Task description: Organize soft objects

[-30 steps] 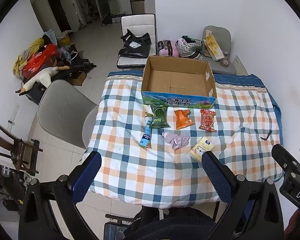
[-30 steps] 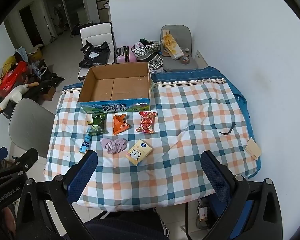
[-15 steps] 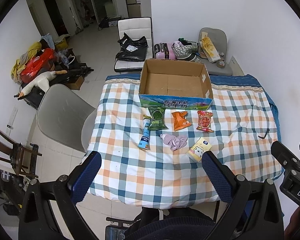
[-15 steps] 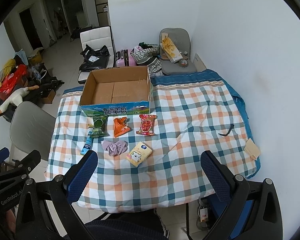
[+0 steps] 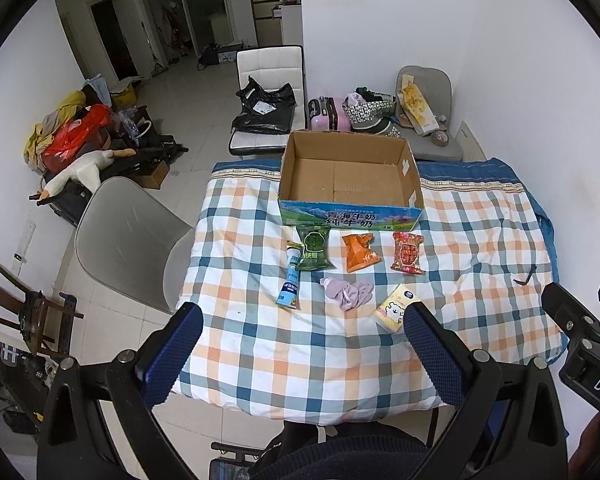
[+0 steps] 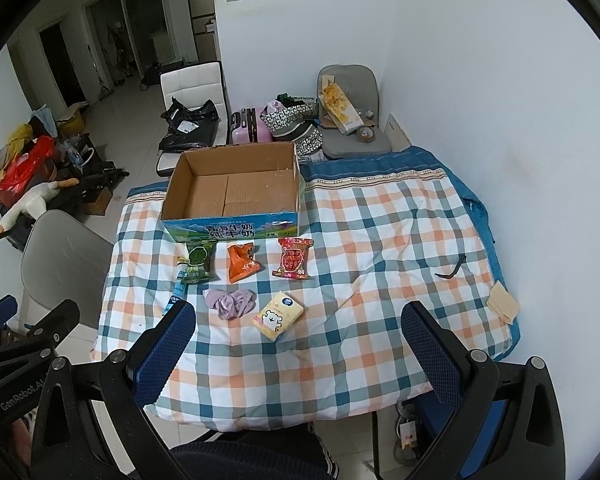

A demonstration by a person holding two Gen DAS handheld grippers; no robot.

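Both tongs, left tongs point(image 5: 300, 336) and right tongs point(image 6: 298, 334), gape wide, empty, above the worktop point(image 5: 260, 344) near edge. Cardboard box point(image 5: 350, 184) sits open at 12 o'clock. Before it: green packet point(image 5: 313, 249), orange packet point(image 5: 359, 253), red packet point(image 5: 407, 253). Nearer: tube point(image 5: 290, 285) at 10 o'clock, lilac cloth point(image 5: 348, 293), tissue pack point(image 5: 396, 309). Nothing obstructs them.

In the right wrist view the blue tube point(image 6: 177, 291) is partly hidden behind the left finger pad. The tissue pack point(image 5: 394, 312) has its corner behind a finger. Print on the snack packets is too small to read.
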